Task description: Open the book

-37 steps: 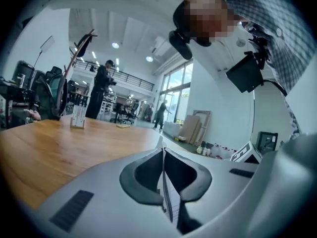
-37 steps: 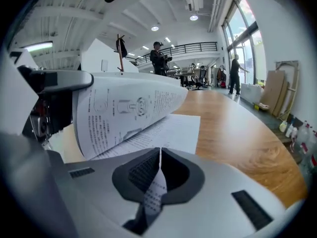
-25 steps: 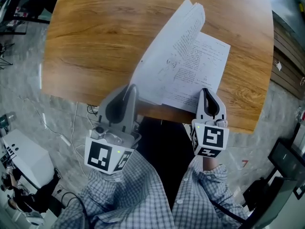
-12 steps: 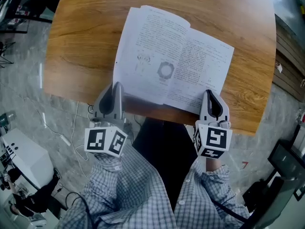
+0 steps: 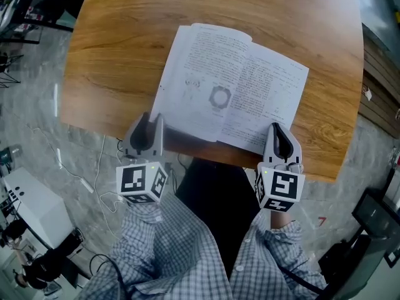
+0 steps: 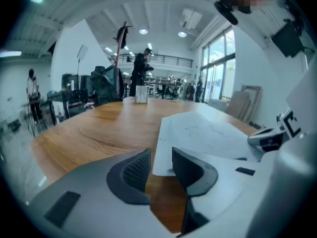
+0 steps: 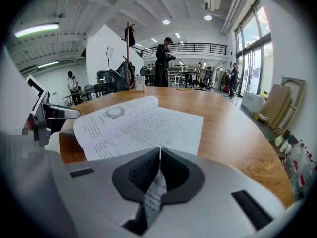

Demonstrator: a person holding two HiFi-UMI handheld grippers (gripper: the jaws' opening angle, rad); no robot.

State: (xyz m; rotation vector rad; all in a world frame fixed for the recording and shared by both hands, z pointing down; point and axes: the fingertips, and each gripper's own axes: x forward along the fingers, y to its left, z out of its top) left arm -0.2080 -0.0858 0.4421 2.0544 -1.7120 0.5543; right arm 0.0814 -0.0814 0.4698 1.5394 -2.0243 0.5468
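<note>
book (image 5: pixel 234 89) lies open, right gripper (image 7: pixel 159 155) pinching its page, left gripper (image 6: pixel 161 158) just opening, corner between jaws.

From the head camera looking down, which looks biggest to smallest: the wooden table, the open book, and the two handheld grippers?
1. wooden table
2. open book
3. left gripper and right gripper look alike, so I won't rank them. The left's jaws have just been opening, with a page corner loose at their tips.

Wooden table (image 5: pixel 125 36); grey marbled floor (image 5: pixel 37 124); tall windows (image 7: pixel 250 58) right; ceiling lights (image 7: pixel 166 21).
</note>
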